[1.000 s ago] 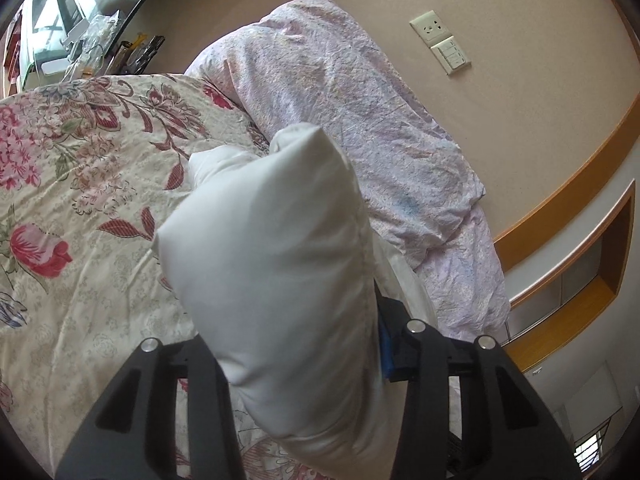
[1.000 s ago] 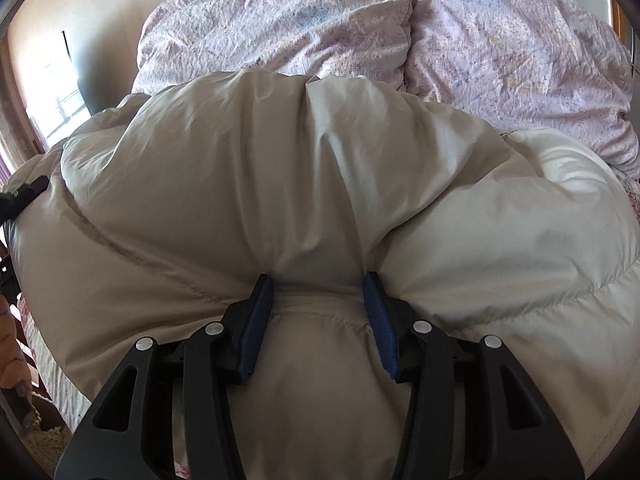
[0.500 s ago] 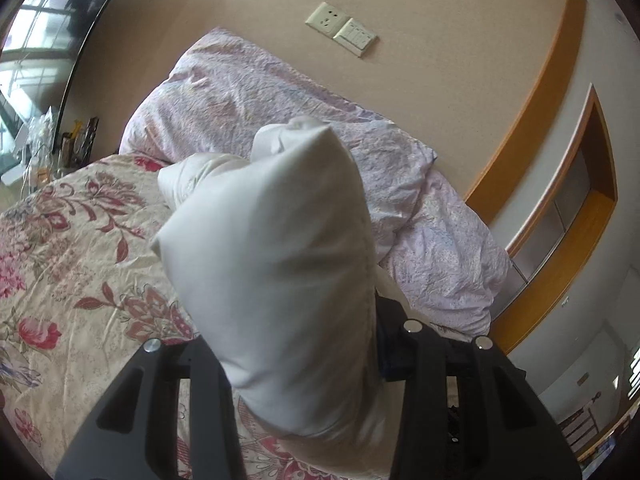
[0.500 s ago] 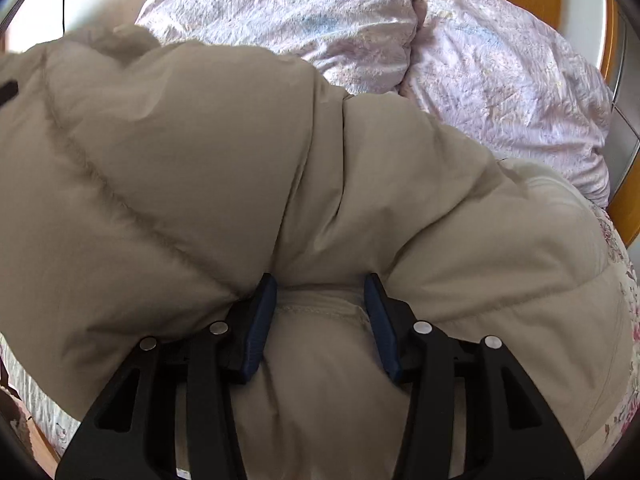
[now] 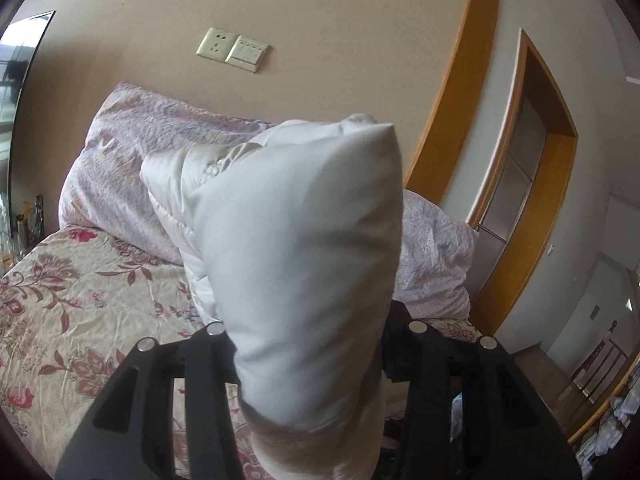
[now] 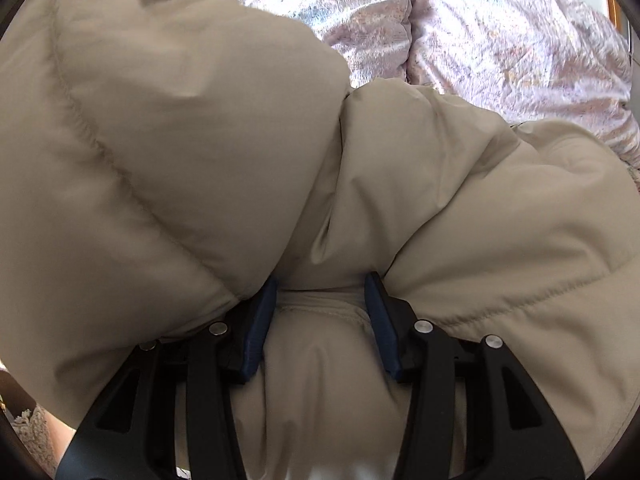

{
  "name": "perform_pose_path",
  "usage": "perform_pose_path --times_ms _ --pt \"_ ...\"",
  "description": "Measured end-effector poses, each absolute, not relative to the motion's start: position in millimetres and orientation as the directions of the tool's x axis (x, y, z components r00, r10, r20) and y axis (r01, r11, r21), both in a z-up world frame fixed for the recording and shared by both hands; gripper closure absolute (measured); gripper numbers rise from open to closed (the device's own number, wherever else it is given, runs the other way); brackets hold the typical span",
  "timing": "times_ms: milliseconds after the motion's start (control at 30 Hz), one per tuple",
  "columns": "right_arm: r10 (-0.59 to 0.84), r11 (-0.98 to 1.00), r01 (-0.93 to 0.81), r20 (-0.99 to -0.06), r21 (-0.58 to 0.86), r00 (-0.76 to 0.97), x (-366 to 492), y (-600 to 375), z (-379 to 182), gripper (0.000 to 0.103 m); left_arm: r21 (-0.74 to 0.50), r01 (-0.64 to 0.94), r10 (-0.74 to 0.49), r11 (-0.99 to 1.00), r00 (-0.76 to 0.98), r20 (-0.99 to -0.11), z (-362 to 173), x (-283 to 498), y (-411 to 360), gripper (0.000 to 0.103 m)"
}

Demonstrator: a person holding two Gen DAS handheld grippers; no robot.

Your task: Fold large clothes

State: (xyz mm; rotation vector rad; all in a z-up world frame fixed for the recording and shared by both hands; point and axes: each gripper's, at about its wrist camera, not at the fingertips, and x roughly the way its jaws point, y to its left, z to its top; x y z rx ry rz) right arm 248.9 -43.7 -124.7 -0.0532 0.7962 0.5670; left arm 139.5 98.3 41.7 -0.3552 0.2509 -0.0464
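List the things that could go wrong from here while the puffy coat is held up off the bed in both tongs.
1. The left tongs pinch one thick white bulge of the coat; slick padded fabric may slide out.
2. The right tongs grip only a narrow fold near a seam, with heavy beige panels bulging on both sides, so the weight could pull it free.
3. The coat fills the right wrist view, hiding the bed; it may land bunched against the pillows.

- The puffer jacket (image 6: 200, 160) is showing smooth, matt beige quilted cloth with stitched seams; its white side (image 5: 304, 260) is looking faintly satiny.
- The right hand-held gripper (image 6: 320, 320) is showing matt black plastic, blue pads (image 6: 258, 328) and shiny metal pins.
- The pillows (image 6: 500, 32) are looking like crinkled lilac cloth.
- The bedspread (image 5: 80, 300) is showing floral woven cloth.
- The wall trim (image 5: 460, 92) is looking like polished wood.
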Motion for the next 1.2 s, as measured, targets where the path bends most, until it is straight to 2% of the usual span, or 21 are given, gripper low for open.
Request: perform_pose_path --times_ms 300,533,700,1200 --pt "0.51 0.818 -0.539 -0.684 0.2 0.521 256 -53 -123 0.054 -0.324 0.126 -0.211 0.938 0.948 -0.24 44 159 53 0.05" --pt "0.549 0.804 -0.539 -0.659 0.249 0.514 253 -81 -116 0.054 -0.307 0.166 -0.247 0.937 0.937 -0.247 47 168 26 0.048" --pt "0.543 0.81 -0.54 -0.642 0.231 0.541 245 -110 -106 0.054 -0.277 0.179 -0.253 0.944 0.932 -0.261 47 175 7 0.046" --pt "0.428 0.897 -0.394 -0.609 0.198 0.668 259 -214 -84 0.054 -0.239 0.235 -0.307 0.942 0.89 -0.337 30 202 -67 0.039"
